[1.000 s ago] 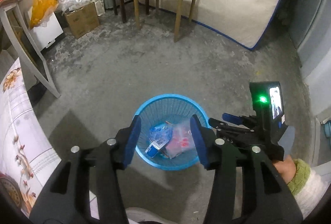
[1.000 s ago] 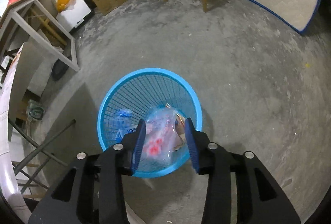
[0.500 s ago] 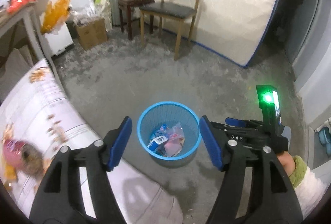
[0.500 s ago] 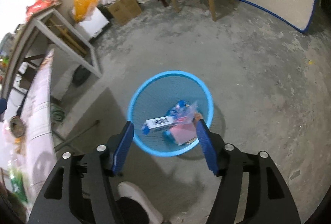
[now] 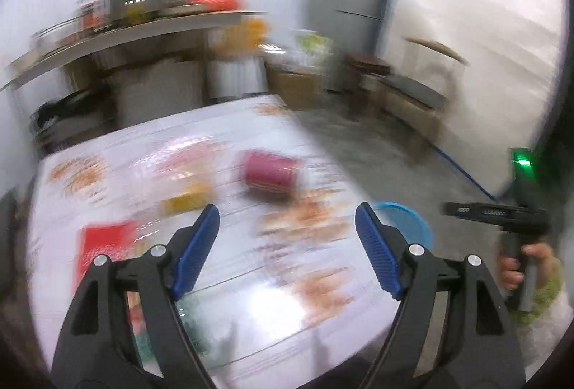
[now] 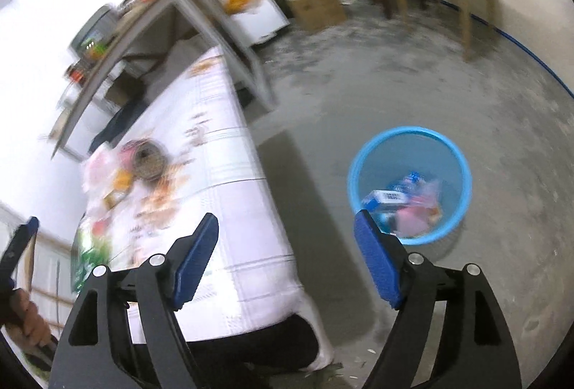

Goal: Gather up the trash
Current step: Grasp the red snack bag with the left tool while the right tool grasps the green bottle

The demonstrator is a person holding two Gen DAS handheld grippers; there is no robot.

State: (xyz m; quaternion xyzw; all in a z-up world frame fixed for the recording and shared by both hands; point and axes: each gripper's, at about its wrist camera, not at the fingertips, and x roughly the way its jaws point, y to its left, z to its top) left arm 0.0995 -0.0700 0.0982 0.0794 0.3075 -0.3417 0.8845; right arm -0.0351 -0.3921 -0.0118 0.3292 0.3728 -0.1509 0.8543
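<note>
Both grippers are empty. The left gripper [image 5: 287, 227] and right gripper [image 6: 286, 245] have just been opening and now stand wide, w/ nothing between the fingers.

Trash left to collect sits on the table [image 5: 229, 299], under a flowered plastic cloth. Pics are badly blurred, so our counts are approx.:
- 1 pink can [image 5: 269, 173] lying on its side, mid-table
- 1 small yellow-orange piece [image 5: 186, 200] just beside it
- 1 red flat pack [image 5: 104, 245] near the left fingers
- 1 clear/pinkish wrapper [image 5: 190, 157] at the back
- some green packaging [image 6: 88, 263] near the table's front edge; can't tell how many pcs

1 blue bin [image 6: 409, 184] stands on the floor beside the table, w/ approx. 3 pcs in it already; they overlap, so no exact count.

Handling, as we judge it: the can is prob. light, thin-walled and dentable, and it'll roll. Take it across the body w/ fingers on the curved sides, gentle squeeze. The wrappers and flat pack are v. light, limp and slippery on the plastic cloth, so pinch an edge or a crumpled fold, not the flat face.
</note>
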